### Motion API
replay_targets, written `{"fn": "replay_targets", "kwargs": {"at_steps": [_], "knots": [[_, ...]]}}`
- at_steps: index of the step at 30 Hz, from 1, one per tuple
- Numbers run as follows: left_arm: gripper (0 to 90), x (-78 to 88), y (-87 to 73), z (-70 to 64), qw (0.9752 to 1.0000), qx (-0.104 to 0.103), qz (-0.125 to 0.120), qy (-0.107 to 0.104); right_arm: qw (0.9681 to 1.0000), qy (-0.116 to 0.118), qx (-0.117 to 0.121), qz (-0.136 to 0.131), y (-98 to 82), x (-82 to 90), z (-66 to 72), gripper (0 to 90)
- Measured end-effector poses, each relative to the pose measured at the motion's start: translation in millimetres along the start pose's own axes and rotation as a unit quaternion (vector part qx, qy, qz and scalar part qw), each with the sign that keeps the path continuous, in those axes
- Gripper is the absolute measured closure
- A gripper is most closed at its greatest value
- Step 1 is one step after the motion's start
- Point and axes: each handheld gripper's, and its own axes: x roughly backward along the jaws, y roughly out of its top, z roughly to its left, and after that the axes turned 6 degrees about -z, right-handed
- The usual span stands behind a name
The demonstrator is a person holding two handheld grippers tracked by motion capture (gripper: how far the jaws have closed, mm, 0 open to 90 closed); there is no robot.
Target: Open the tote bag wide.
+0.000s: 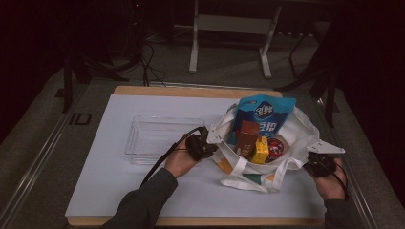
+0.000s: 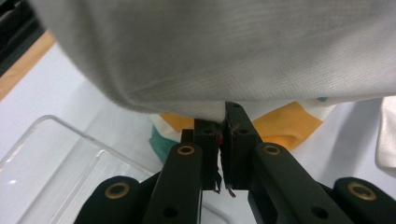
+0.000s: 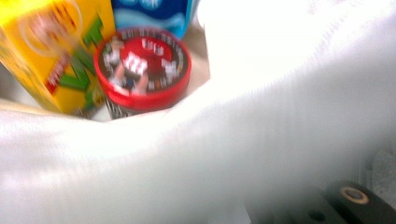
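White sheeting covers the worktop (image 1: 119, 191). Left tongs (image 2: 224, 135) are clamped on the rim of the cloth tote bag (image 1: 301, 129), which sits right of centre. Right tongs (image 1: 319, 162) are buried in blurred fabric at the opposite rim, closed. Inside stand a blue pouch (image 1: 265, 117), brown box (image 1: 247, 138), yellow carton (image 3: 56, 56) and red tin (image 3: 142, 67). A clear tray (image 1: 153, 138) lies just left.

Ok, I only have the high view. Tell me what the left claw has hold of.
Observer: The left claw is shut on the hem of the white tote bag.
Operator: Now describe the red tin for me.
Observer: Its lid shows cartoon candy figures, and it stands right beside the yellow box.
Operator: Check the right claw.
Observer: In the right gripper view white cloth lies across its jaws, so I cannot see the grip itself.
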Motion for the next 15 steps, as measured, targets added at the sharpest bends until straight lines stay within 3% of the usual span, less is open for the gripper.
{"fn": "replay_targets", "kwargs": {"at_steps": [5, 12, 15], "knots": [[85.6, -8.0, 0.8, -2.5, 1.0000, -0.002, 0.008, -0.003, 0.9997, 0.002, -0.016, 0.017, -13.7, -10.5, 0.4, 89.1], [86.5, -18.0, -0.9, -3.5, 0.9997, 0.012, 0.019, -0.005, 0.9988, 0.003, -0.030, 0.038, -24.2, -22.7, 0.6, 89.2], [86.9, -21.0, -0.2, -6.8, 0.9994, -0.002, 0.032, 0.013, 0.9981, 0.004, -0.038, 0.048, -28.4, -27.3, 0.8, 89.2]]}}
